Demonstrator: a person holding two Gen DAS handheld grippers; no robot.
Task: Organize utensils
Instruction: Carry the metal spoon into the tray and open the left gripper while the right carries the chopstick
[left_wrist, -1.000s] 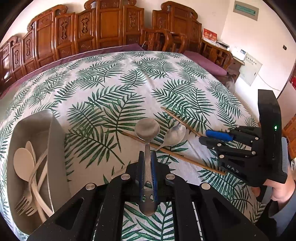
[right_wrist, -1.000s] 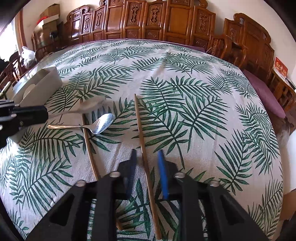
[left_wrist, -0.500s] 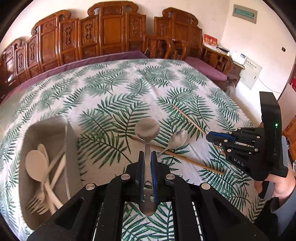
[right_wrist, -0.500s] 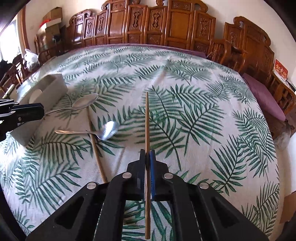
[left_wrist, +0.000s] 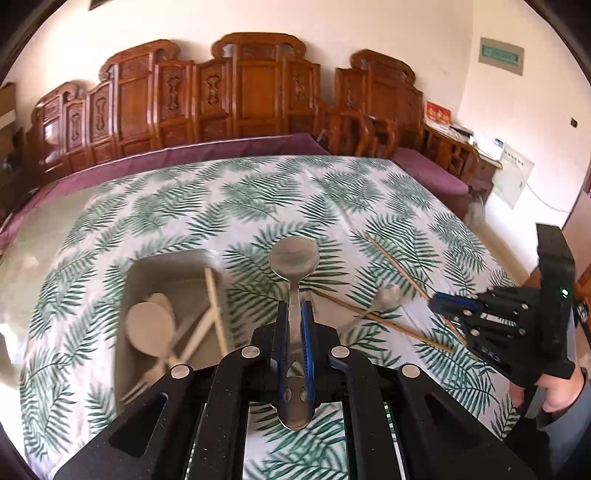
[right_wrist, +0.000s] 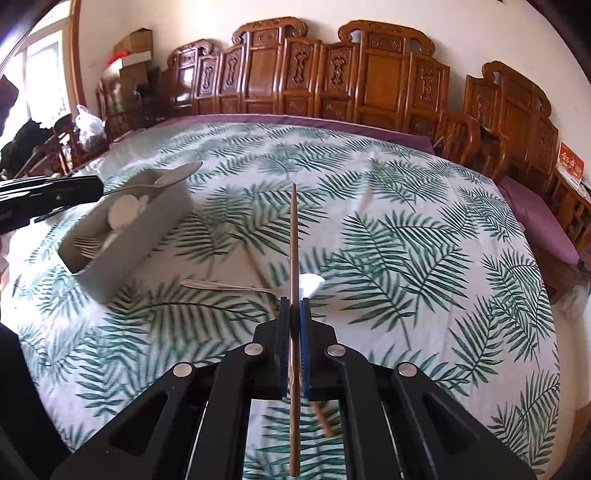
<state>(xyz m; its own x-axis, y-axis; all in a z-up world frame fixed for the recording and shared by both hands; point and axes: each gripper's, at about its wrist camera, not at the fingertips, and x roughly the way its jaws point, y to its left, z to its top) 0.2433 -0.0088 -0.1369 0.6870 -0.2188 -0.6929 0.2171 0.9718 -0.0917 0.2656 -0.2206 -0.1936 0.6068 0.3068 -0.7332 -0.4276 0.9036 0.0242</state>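
Note:
My left gripper (left_wrist: 294, 308) is shut on the handle of a metal spoon (left_wrist: 293, 254), held in the air just right of a grey utensil box (left_wrist: 166, 262) that holds pale spoons and forks. My right gripper (right_wrist: 294, 304) is shut on a wooden chopstick (right_wrist: 293, 236), lifted off the cloth and pointing away from me. In the left wrist view the right gripper (left_wrist: 437, 297) shows at the right with that chopstick (left_wrist: 397, 258). A second chopstick (left_wrist: 384, 325) and a second metal spoon (right_wrist: 229, 285) lie on the cloth. The left gripper (right_wrist: 98, 190) shows over the box (right_wrist: 140, 236).
The table wears a white cloth with green palm leaves (right_wrist: 406, 240). Carved wooden chairs (left_wrist: 258, 92) ring its far side. A person's hand and sleeve (left_wrist: 561, 398) hold the right gripper at the lower right. Bags and boxes (right_wrist: 88, 125) stand at the far left.
The right gripper shut on the chopstick and lifted it off the cloth. The left gripper rose with its spoon and moved toward the grey box, which now sits nearer the middle of its view.

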